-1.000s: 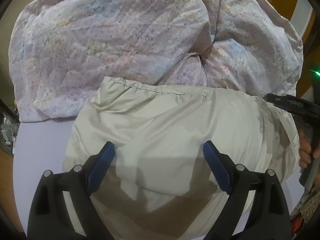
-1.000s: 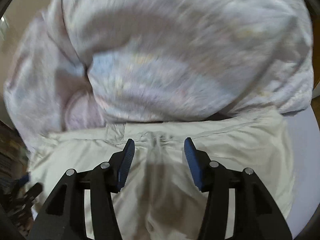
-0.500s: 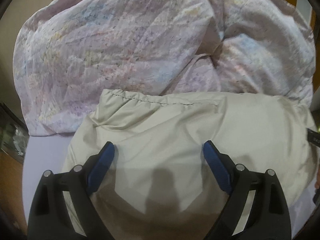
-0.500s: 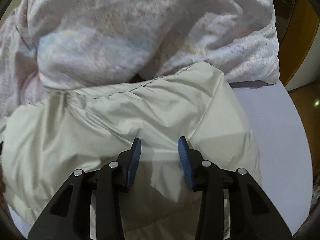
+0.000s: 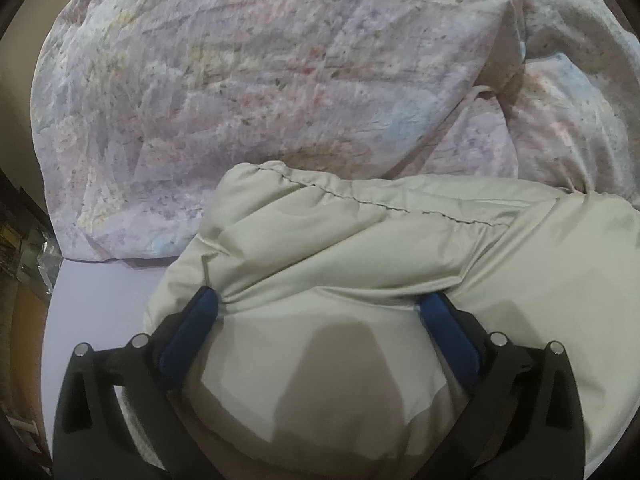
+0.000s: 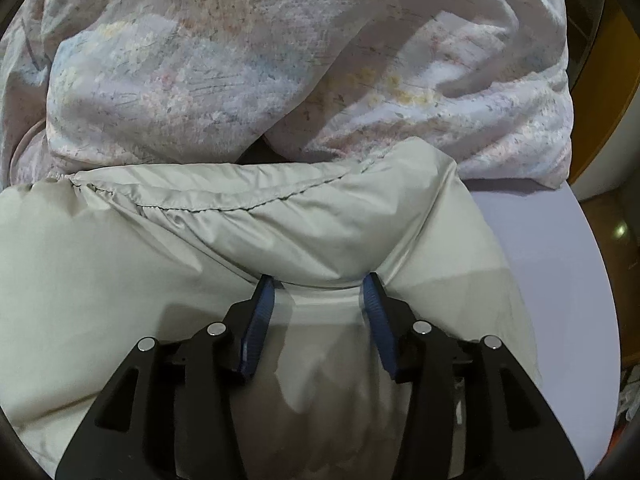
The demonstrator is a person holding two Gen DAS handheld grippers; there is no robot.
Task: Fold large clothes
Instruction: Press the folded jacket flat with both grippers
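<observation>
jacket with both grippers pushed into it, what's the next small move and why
Probably close both sets of fingers on the bunched fabric. The left gripper and right gripper are open, their tips pressed into the beige jacket, with a ridge of cloth pushed up ahead of each. Pinching first would give a hold for folding.

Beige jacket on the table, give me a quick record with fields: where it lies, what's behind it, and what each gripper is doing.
garment: beige jacket, puffy, lying on the lilac table
behind it: floral quilt, crumpled, touching the jacket's far edge
left gripper: open, fingertips pressed into the jacket, tucked under a ridge of fabric
right gripper: open, narrower gap, tips pressed into the jacket near its right end
bare table: right of the jacket in the right wrist view
</observation>
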